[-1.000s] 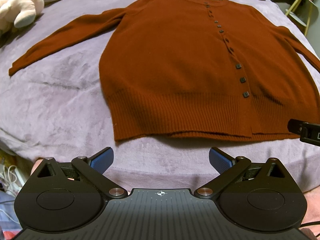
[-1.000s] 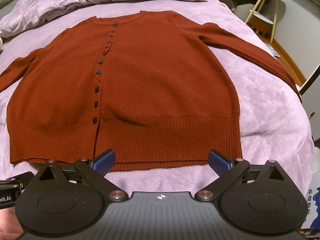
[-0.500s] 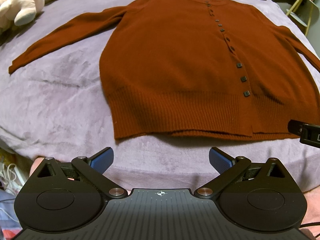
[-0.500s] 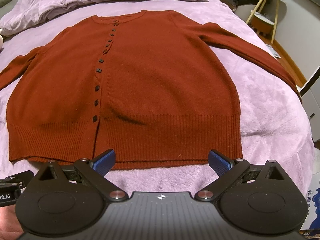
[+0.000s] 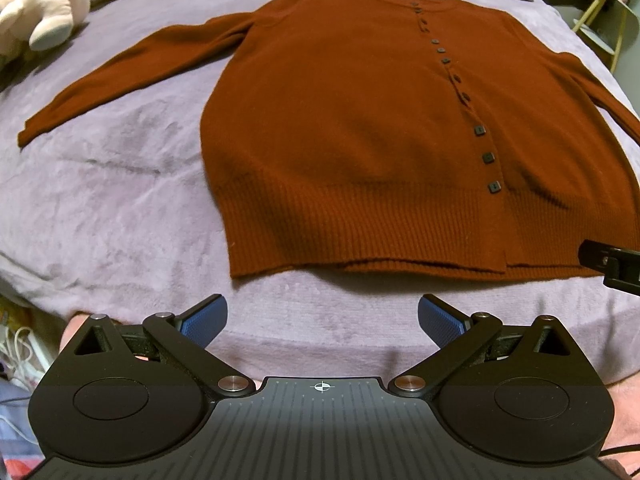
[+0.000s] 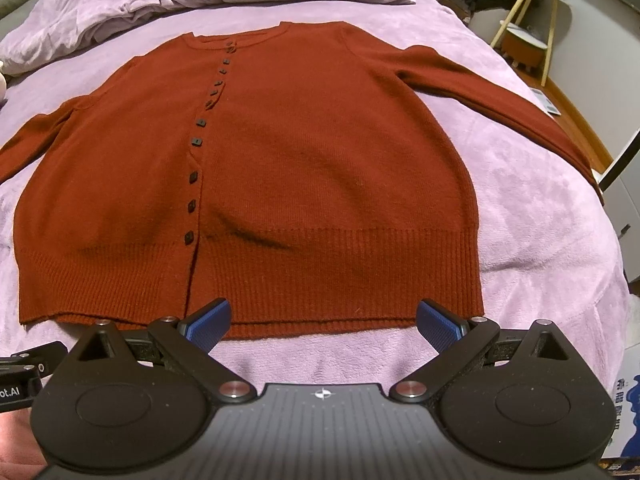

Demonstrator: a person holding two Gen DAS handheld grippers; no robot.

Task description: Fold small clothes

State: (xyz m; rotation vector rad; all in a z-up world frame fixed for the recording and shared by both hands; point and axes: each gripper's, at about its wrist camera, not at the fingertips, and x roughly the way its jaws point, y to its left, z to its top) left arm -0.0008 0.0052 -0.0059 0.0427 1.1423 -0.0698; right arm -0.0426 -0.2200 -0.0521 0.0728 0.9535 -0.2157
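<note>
Cardigan (image 5: 360, 128): rust-brown knit, buttoned, lay flat and face up on the lilac bedspread (image 5: 100, 184) — both sleeves spread outward, ribbed hem nearest the cameras.
Buttons (image 6: 191, 178): small dark squares ran in one line from neckline to hem.
Left gripper (image 5: 322, 320): blue-padded jaws stood wide apart, holding nothing — short of the hem, over bare bedspread.
Right gripper (image 6: 323, 322): jaws likewise wide and empty, fingertips level with the hem's edge.
Plush toy (image 5: 44, 8): pale, beyond the left sleeve's end.
Side table (image 6: 528, 28): stood beside the bed.
</note>
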